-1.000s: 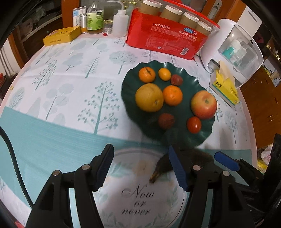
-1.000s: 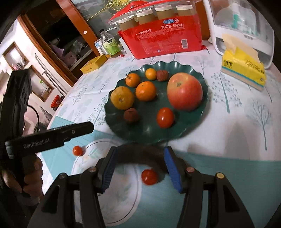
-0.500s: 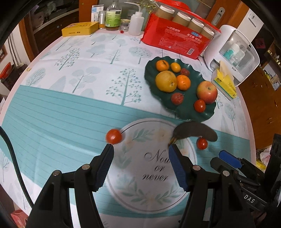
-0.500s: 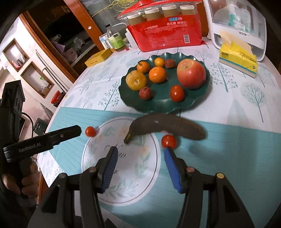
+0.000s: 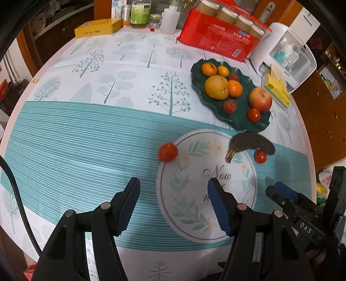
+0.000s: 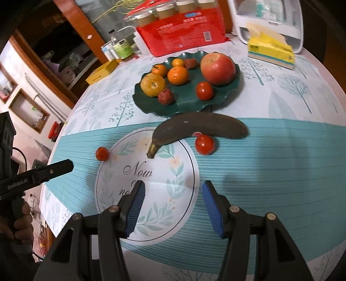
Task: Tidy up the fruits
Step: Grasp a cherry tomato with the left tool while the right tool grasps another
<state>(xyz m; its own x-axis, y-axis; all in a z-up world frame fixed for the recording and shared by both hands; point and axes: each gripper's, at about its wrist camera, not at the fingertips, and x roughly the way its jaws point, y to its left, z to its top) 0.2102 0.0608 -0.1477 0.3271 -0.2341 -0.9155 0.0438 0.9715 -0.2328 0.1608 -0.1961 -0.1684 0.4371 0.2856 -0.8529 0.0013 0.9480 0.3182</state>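
Note:
A dark green plate [image 5: 199, 73] [image 6: 183, 106] holds an apple [image 5: 260, 99] [image 6: 217, 65], oranges, lychees and one small tomato. A blackened banana [image 5: 250, 144] [image 6: 199, 128] lies on the tablecloth just in front of the plate. One loose tomato [image 5: 260, 157] [image 6: 204, 144] lies beside the banana. Another loose tomato [image 5: 167, 152] [image 6: 102, 153] lies further left. My left gripper [image 5: 174, 202] is open and empty, well short of the fruit. My right gripper [image 6: 173, 202] is open and empty, also short of the banana.
A red pack of cups [image 5: 218, 34] [image 6: 179, 32], a white appliance [image 5: 285, 47], a yellow tissue pack [image 6: 270, 49] [image 5: 277, 90], bottles [image 5: 140, 13] and a yellow box [image 5: 97, 27] stand along the table's far side. The round table edge runs close on the right.
Both grippers have drawn back and up from the plate. The banana and one tomato, earlier between the right fingers, now lie free on the cloth.

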